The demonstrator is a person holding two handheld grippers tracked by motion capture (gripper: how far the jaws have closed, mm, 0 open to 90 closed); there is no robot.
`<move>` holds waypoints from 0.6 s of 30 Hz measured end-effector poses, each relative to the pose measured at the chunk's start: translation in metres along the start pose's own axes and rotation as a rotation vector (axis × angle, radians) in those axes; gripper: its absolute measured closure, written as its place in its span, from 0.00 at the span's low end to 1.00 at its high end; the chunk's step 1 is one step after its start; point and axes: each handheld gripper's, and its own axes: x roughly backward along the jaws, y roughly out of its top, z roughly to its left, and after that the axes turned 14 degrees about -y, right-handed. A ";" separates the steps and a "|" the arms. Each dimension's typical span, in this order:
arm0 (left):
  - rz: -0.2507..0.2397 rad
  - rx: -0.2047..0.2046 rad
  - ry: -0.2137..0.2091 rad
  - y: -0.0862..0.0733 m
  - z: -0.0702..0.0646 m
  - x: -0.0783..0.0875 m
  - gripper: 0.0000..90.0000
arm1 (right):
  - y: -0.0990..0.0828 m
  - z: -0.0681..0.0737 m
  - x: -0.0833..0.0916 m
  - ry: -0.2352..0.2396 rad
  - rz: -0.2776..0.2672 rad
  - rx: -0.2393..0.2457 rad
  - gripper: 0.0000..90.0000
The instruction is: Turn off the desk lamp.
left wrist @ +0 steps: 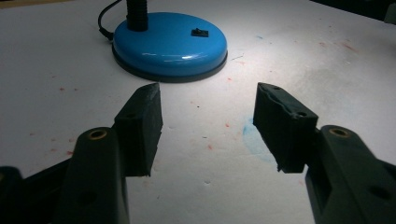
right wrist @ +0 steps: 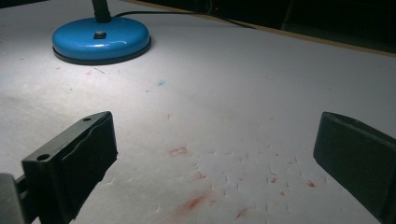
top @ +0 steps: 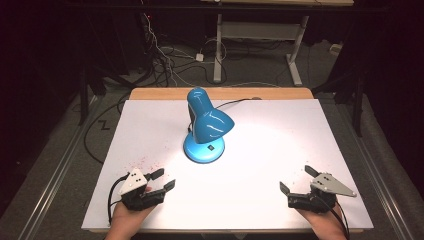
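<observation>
Near the table's front edge, the left gripper at seven o'clock is half parted and grasps nothing, while the right gripper at five o'clock gapes wide and empty. Farther off, toward twelve o'clock of center, stands the glossy blue lamp, lit. Its neck rises from a round base, and its shade tips down toward five o'clock.

I am scanning every view for writing and I am finding none that I can read. The blue desk lamp is carrying no legible brand or label, and the small black switch on its base is showing no marking I can make out.
</observation>
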 end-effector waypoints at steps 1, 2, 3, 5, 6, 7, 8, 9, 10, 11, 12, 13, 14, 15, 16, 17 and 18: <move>-0.002 0.001 -0.001 0.000 0.000 0.000 0.48 | 0.000 0.000 0.000 0.000 0.000 0.000 0.00; -0.001 -0.001 -0.002 0.000 0.000 0.001 0.53 | 0.000 0.001 0.000 0.002 -0.003 0.001 0.00; 0.000 -0.001 0.000 0.000 0.000 0.001 0.54 | 0.001 0.001 0.000 0.003 -0.004 0.003 0.00; 0.001 -0.006 0.002 0.000 0.000 0.002 0.58 | 0.001 0.003 0.000 0.006 -0.002 0.004 0.00; 0.002 -0.006 0.003 0.000 0.000 0.002 0.58 | 0.001 0.003 0.000 0.006 -0.002 0.004 0.00; 0.004 -0.003 0.004 0.000 0.000 0.002 0.60 | 0.001 0.003 0.000 0.008 -0.004 0.007 0.00; 0.005 -0.003 0.002 0.000 0.000 0.002 0.64 | 0.001 0.003 0.000 0.008 -0.005 0.009 0.00; 0.006 -0.003 0.002 0.000 0.000 0.002 0.65 | 0.001 0.002 0.000 0.007 -0.005 0.009 0.00; 0.012 -0.001 0.001 0.000 0.000 0.002 0.65 | 0.001 0.002 0.000 0.007 -0.005 0.009 0.00; 0.019 0.005 -0.004 0.001 0.001 0.001 0.68 | 0.001 0.002 0.000 0.007 -0.005 0.006 0.00; 0.022 0.008 -0.006 0.001 0.001 0.001 0.69 | 0.001 0.002 0.000 0.007 -0.005 0.005 0.00; 0.023 0.010 -0.008 0.001 0.001 0.001 0.71 | 0.001 0.002 0.001 0.008 -0.005 0.004 0.00; 0.023 0.013 -0.010 0.001 0.001 0.001 0.72 | 0.001 0.003 0.001 0.008 -0.006 0.006 0.00; 0.024 0.019 -0.013 0.001 0.001 0.001 0.74 | 0.001 0.003 0.001 0.009 -0.007 0.006 0.00; 0.024 0.019 -0.013 0.001 0.001 0.001 0.75 | 0.001 0.003 0.001 0.009 -0.006 0.006 0.00; 0.024 0.021 -0.015 0.001 0.002 0.001 0.75 | 0.001 0.003 0.001 0.009 -0.006 0.006 0.00; 0.024 0.024 -0.016 0.001 0.002 0.001 0.79 | 0.001 0.003 0.001 0.009 -0.008 0.008 0.00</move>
